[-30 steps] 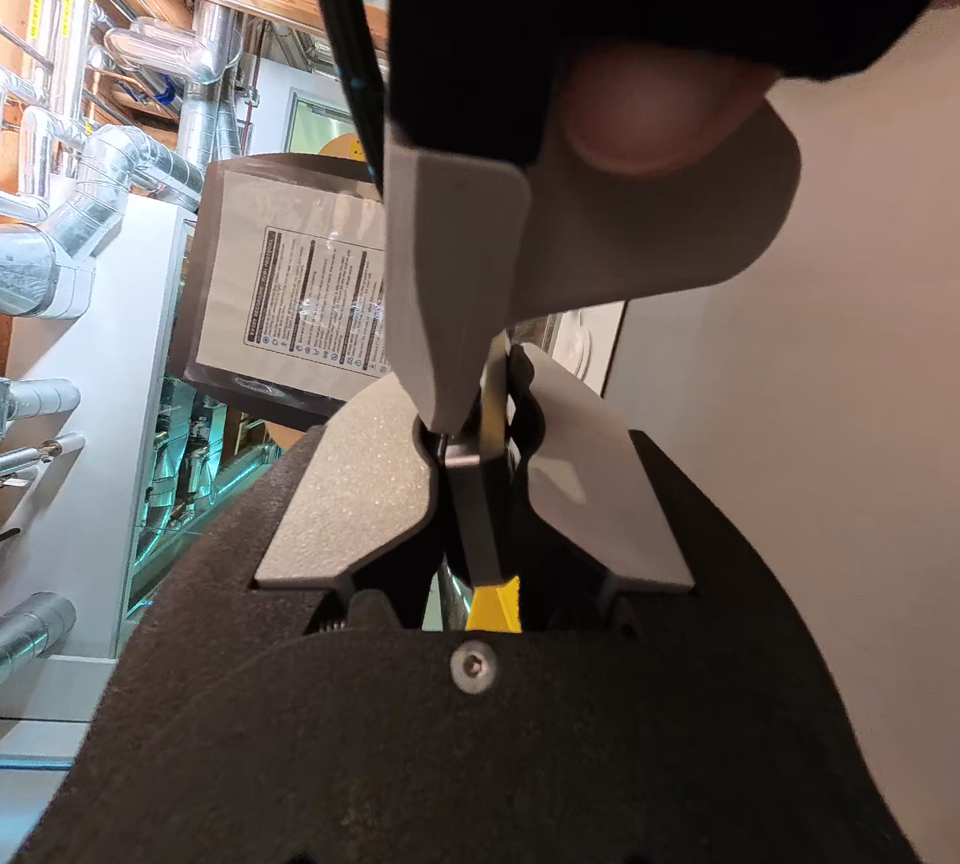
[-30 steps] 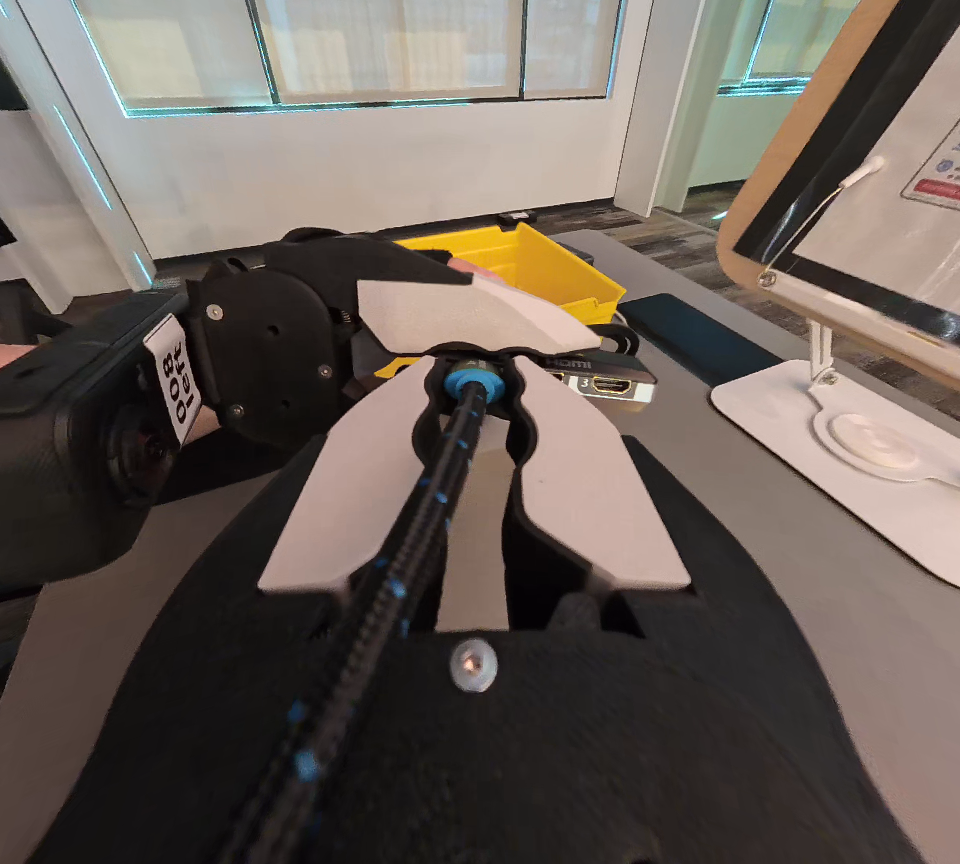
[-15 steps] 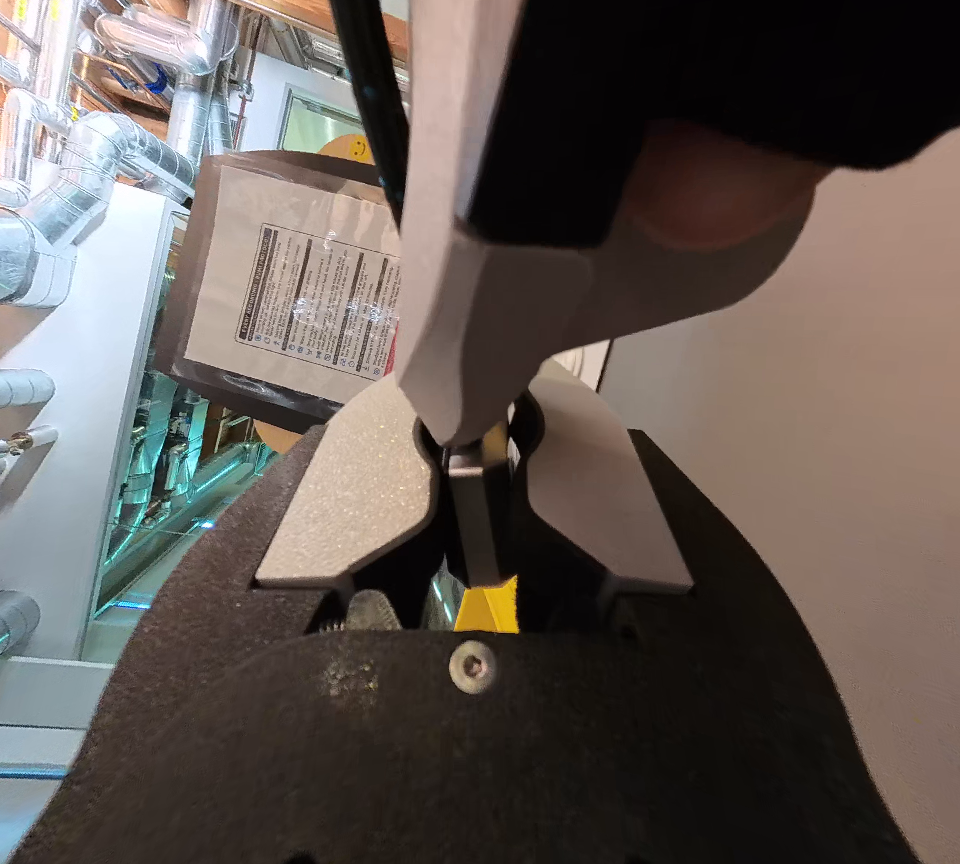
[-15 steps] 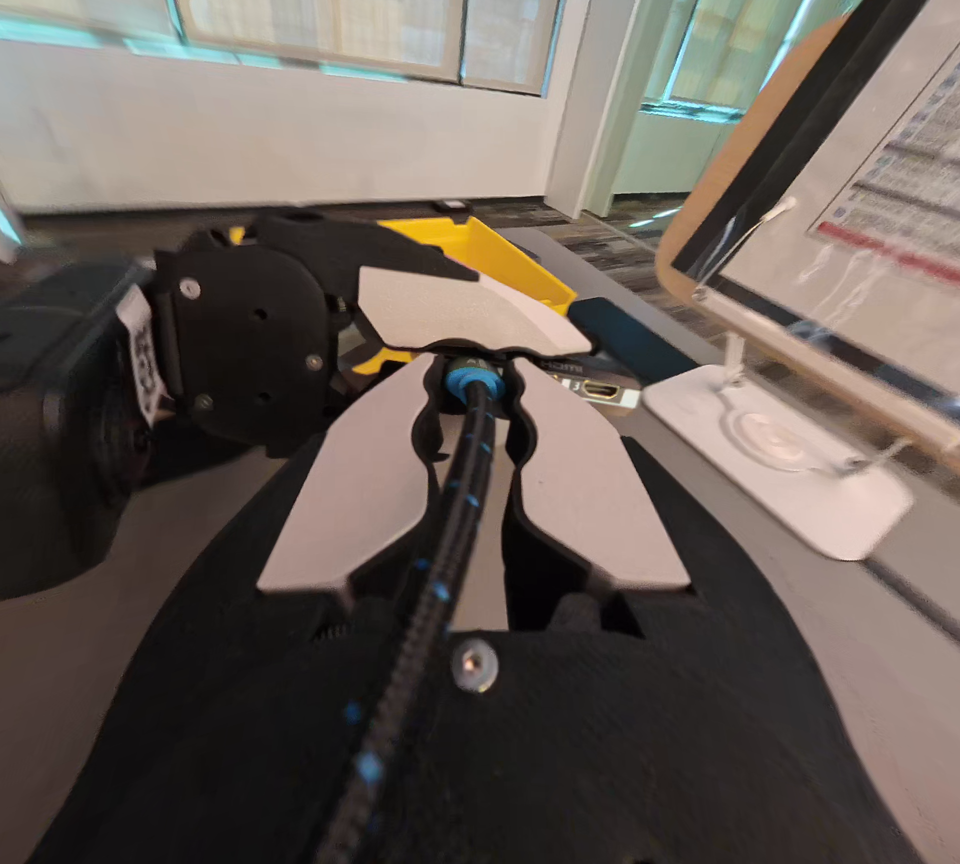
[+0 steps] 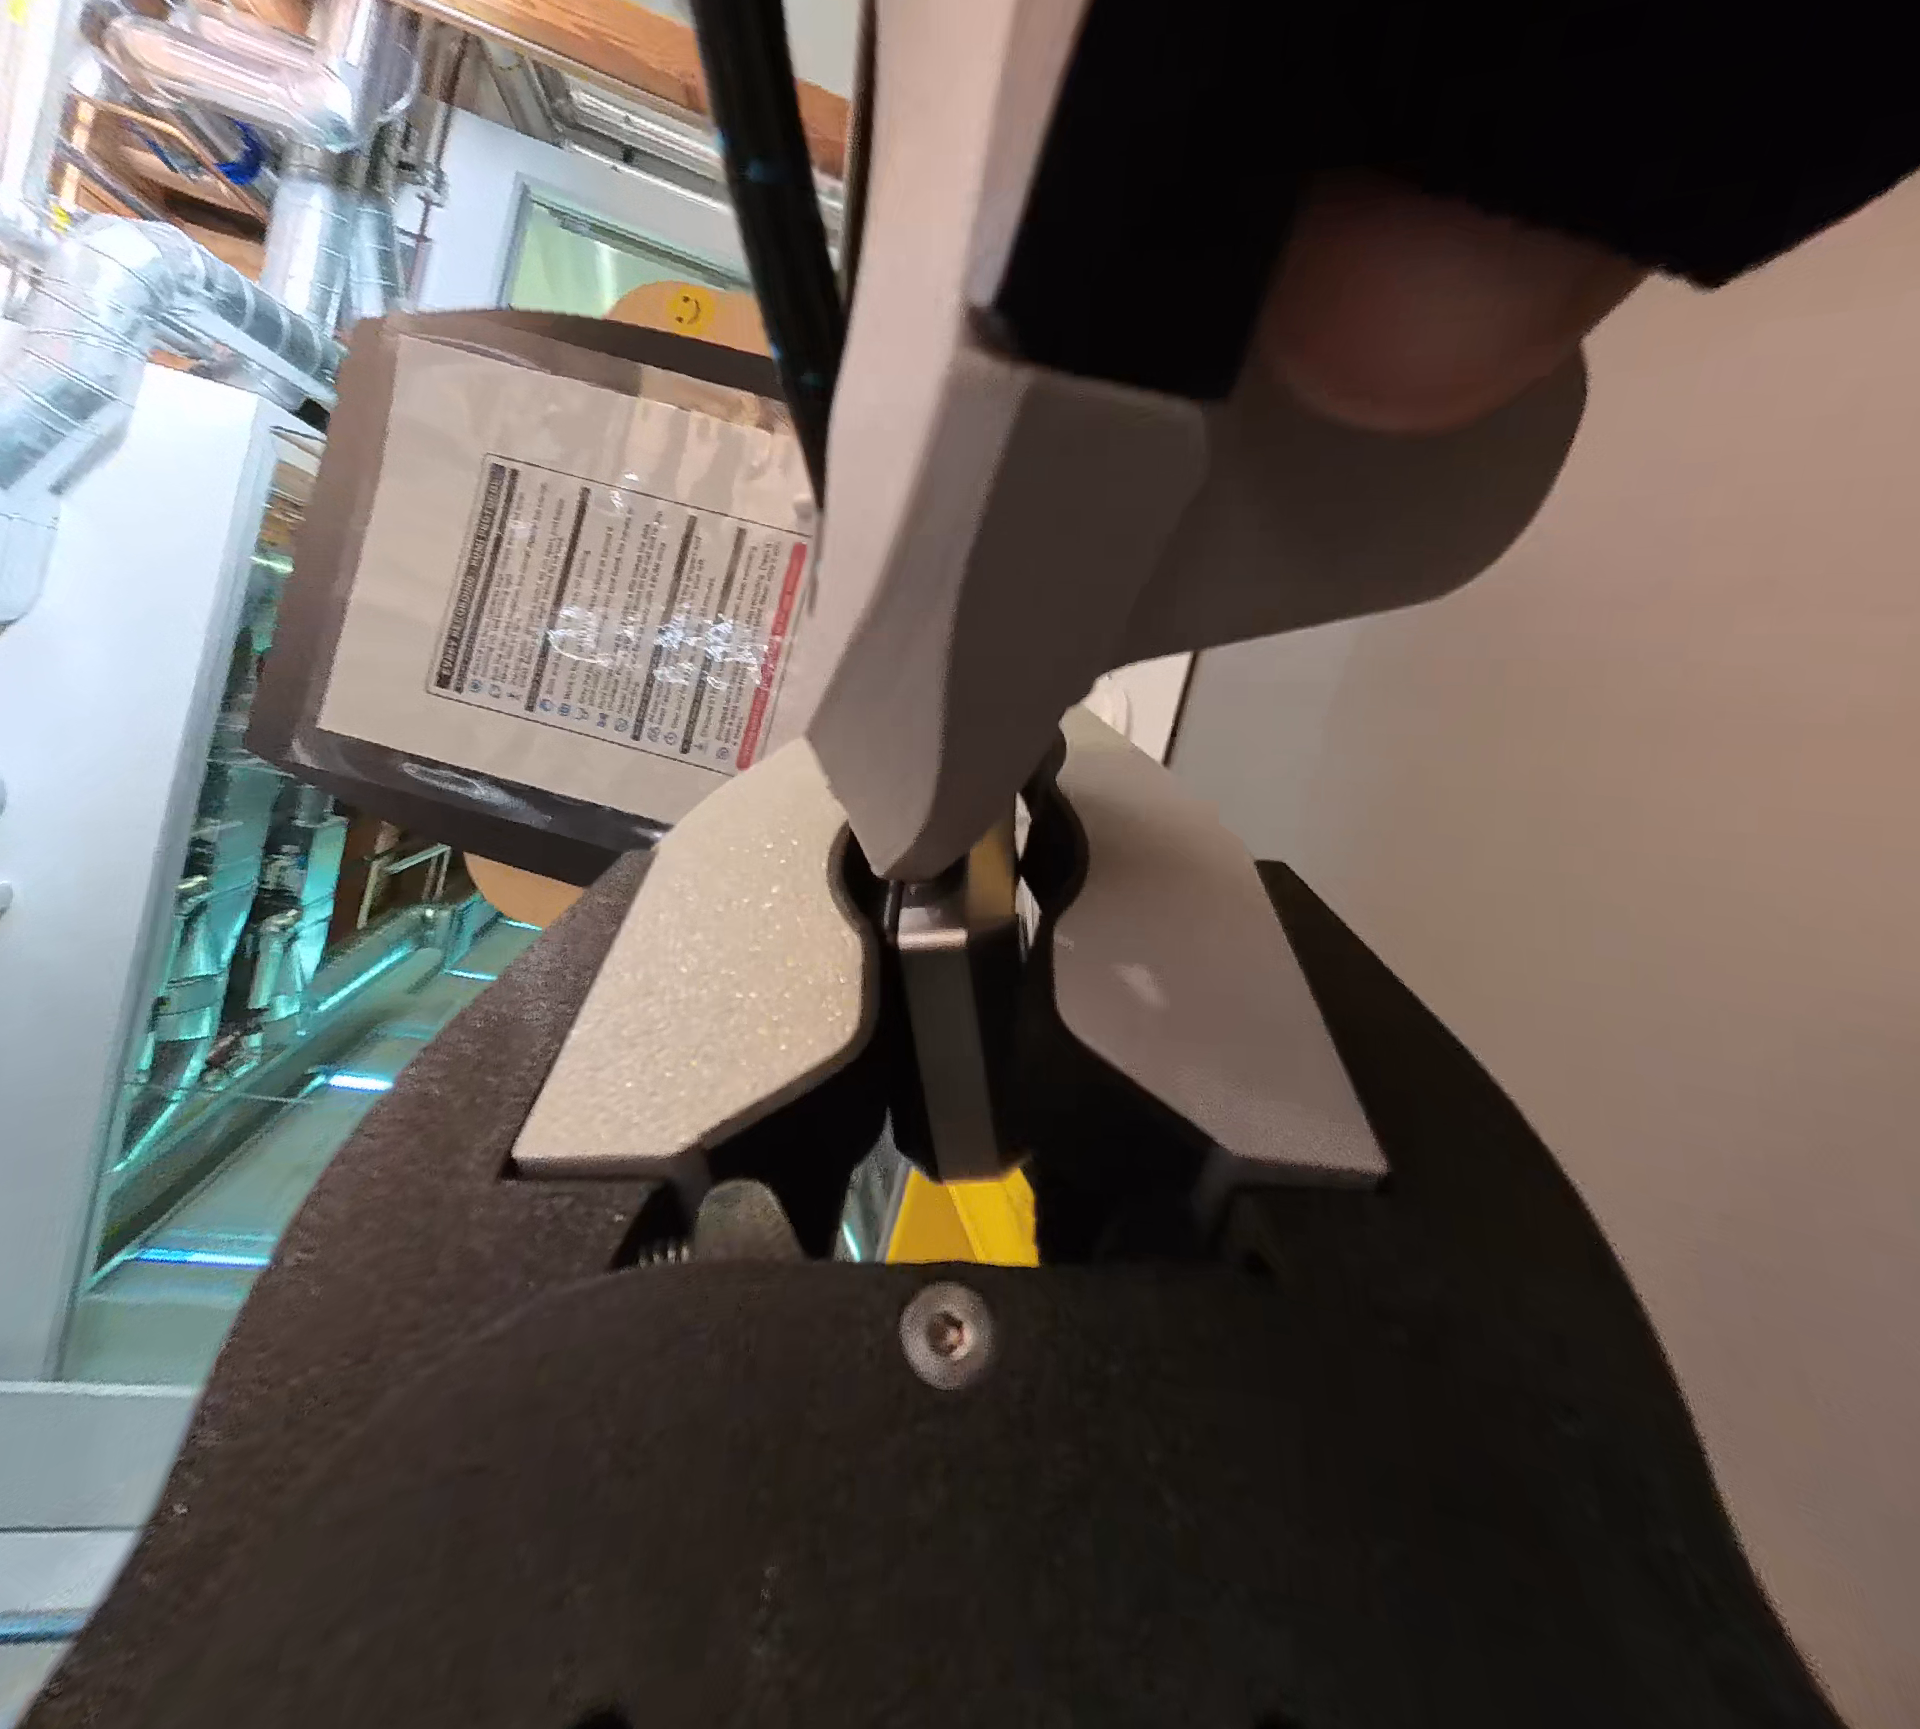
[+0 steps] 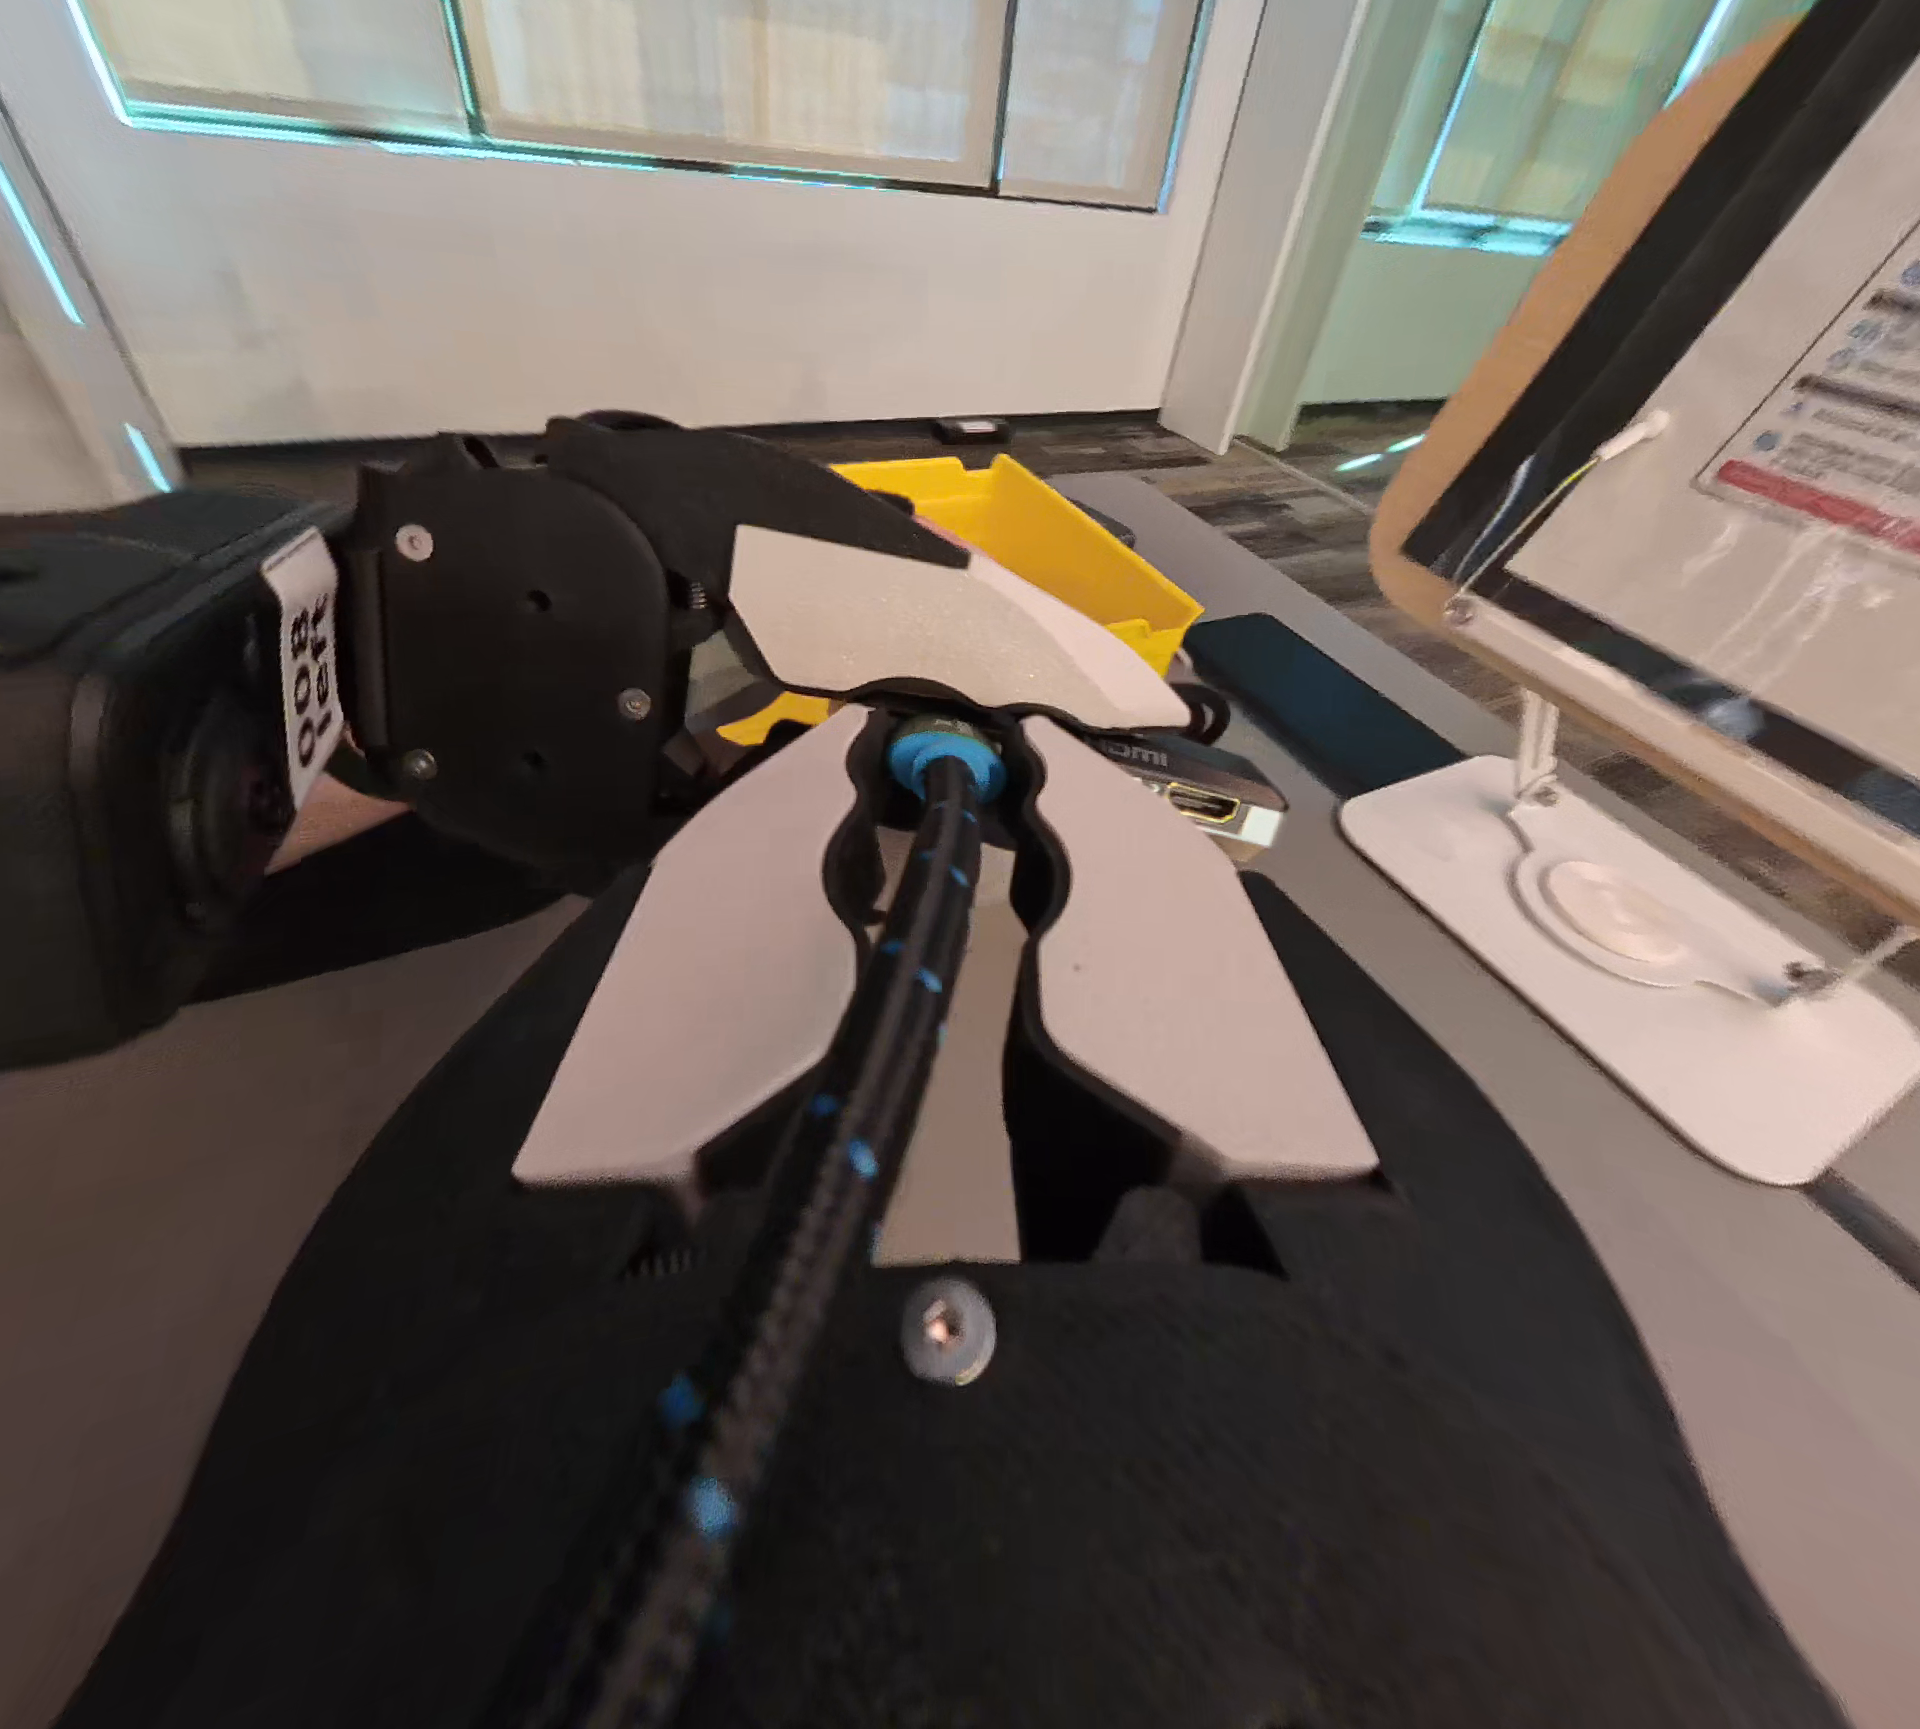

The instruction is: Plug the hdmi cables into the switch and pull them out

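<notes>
Switch and braided cable clamped between two hand-held grippers above a grey desk.

The switch, a dark slim box, is gripped edge-on by the closed left hand-held gripper; in the right wrist view its printed end with one free port is seen just beside the fingers. The black, blue-flecked hdmi cable is pinched at its blue collar by the closed right hand-held gripper, pressed against the switch. A yellow bin lies close behind, a framed printed notice on a white stand near on the right; little free room is left. A lettered tag is borne by the left unit.
</notes>
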Demonstrator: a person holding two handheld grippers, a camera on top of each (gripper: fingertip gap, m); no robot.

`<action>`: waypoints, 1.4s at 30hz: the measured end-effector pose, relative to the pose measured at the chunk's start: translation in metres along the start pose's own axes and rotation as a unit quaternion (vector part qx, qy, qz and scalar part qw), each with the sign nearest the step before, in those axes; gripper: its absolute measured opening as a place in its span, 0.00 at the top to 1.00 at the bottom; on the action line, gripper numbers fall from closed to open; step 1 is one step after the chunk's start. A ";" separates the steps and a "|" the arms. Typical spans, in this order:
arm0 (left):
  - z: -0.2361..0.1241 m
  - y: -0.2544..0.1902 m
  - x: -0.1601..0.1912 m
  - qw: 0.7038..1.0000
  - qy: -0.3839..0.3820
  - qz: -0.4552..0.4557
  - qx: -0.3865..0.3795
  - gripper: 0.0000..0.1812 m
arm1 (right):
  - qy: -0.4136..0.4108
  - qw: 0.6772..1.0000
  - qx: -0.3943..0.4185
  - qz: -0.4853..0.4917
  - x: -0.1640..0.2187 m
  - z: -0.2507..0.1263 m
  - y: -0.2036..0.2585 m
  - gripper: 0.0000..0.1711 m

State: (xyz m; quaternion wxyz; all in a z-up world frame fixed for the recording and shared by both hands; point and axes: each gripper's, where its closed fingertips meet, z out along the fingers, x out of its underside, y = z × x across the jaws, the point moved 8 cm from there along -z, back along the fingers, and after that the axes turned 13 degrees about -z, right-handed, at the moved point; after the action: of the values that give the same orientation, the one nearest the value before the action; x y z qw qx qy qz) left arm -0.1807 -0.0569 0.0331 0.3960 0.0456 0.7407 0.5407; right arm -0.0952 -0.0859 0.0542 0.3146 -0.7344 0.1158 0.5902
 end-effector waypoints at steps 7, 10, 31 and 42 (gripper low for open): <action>0.007 -0.009 0.007 0.999 0.000 0.049 0.000 0.85 | -0.013 0.996 -0.060 0.071 0.015 0.000 -0.019 0.87; 0.006 -0.007 0.011 1.000 0.010 0.027 0.013 0.84 | -0.024 0.993 -0.066 0.094 0.016 -0.005 -0.029 0.87; 0.007 -0.007 0.037 0.905 0.026 -0.264 0.334 0.68 | -0.093 0.968 -0.213 -0.094 0.003 -0.043 -0.032 0.88; 0.007 -0.021 0.025 0.864 0.050 -0.277 0.417 0.87 | -0.082 0.953 -0.268 -0.114 0.006 -0.052 -0.028 0.87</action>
State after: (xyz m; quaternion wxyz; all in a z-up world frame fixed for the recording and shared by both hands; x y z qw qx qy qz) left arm -0.1857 -0.0473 0.0016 0.4354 -0.0276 0.8983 0.0513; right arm -0.0371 -0.0946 0.0636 0.1795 -0.7493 -0.1575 0.6177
